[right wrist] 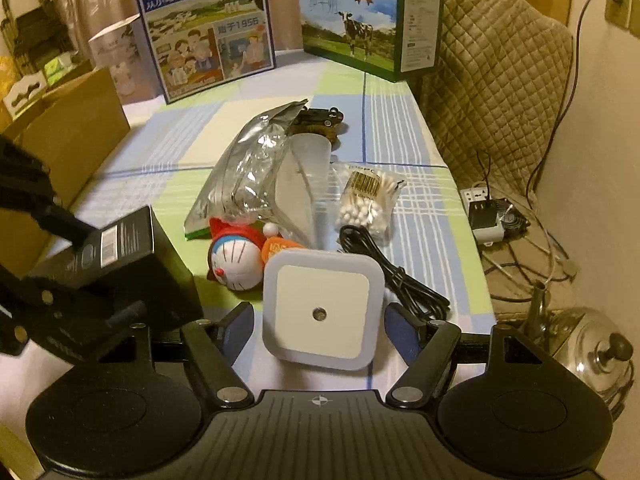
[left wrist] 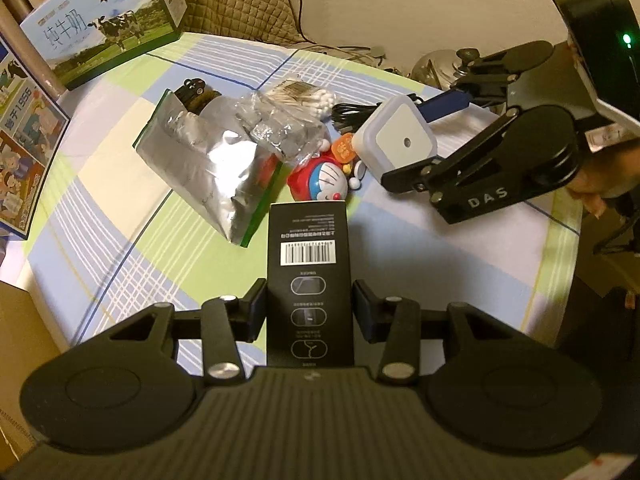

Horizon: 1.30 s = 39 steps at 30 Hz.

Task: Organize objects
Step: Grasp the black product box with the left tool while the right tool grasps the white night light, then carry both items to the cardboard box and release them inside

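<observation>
My left gripper is shut on a flat black box with a barcode, held upright over the checked tablecloth. From the right wrist view the same box shows at the left, in the left gripper. My right gripper is shut on a white square night light. In the left wrist view the night light hangs above the table at the right, in the right gripper, with a hand behind it.
On the cloth lie a silver foil bag, a Doraemon toy, a bag of cotton swabs, a black cable and a small black toy car. Two milk cartons stand at the far edge. A cardboard box is at the left, a metal pot lid at the right.
</observation>
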Motion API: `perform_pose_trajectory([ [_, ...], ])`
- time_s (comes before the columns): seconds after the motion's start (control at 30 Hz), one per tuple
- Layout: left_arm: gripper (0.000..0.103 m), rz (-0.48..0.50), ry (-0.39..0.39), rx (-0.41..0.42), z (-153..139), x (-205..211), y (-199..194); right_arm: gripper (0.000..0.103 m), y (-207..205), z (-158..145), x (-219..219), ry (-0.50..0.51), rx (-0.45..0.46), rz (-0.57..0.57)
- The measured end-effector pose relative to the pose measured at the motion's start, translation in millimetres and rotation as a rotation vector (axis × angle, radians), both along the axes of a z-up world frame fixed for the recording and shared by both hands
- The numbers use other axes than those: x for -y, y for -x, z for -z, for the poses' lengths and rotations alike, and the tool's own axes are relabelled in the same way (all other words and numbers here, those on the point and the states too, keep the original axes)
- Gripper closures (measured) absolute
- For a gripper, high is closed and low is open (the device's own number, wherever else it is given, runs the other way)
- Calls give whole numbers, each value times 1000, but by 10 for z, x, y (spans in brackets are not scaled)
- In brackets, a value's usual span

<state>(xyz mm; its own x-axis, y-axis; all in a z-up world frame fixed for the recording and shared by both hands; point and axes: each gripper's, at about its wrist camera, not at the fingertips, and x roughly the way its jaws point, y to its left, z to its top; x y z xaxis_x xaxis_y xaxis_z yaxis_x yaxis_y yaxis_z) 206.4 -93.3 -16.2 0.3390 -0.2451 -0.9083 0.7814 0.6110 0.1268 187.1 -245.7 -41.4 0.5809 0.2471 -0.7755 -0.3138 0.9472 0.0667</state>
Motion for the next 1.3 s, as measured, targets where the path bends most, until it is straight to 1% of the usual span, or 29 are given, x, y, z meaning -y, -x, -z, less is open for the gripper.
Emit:
perform_pose_trajectory([
  [0.2,62,-39,3,9,21,23,-51,34,-89,61,-88,63,-5,14],
  [0.23,63,-43,7,7,19,18,-56,39,-87,67,-87,67,-4,15],
  [0.27,63,-47,8,6,16,15,-58,41,-77,64,-80,66,0,14],
  [0.4,65,-68,21,-6,-10,-27,-68,41,-21,45,-34,65,-4,15],
  [0.6,66,-91,41,-22,-96,-115,-38,41,82,-75,5,67,0,1],
  [0.77,66,-109,55,-14,-236,-179,17,41,158,-238,-23,59,18,-10],
  [0.93,66,-145,78,26,-545,-341,74,41,226,-507,-142,47,51,-52],
  [1.07,66,-200,95,75,-914,-634,108,41,260,-817,-352,30,95,-107],
  [1.17,66,-260,94,123,-1222,-959,126,41,259,-1089,-622,6,128,-163],
  [1.3,66,-351,82,179,-1592,-1488,180,41,278,-1413,-1111,-41,158,-257],
])
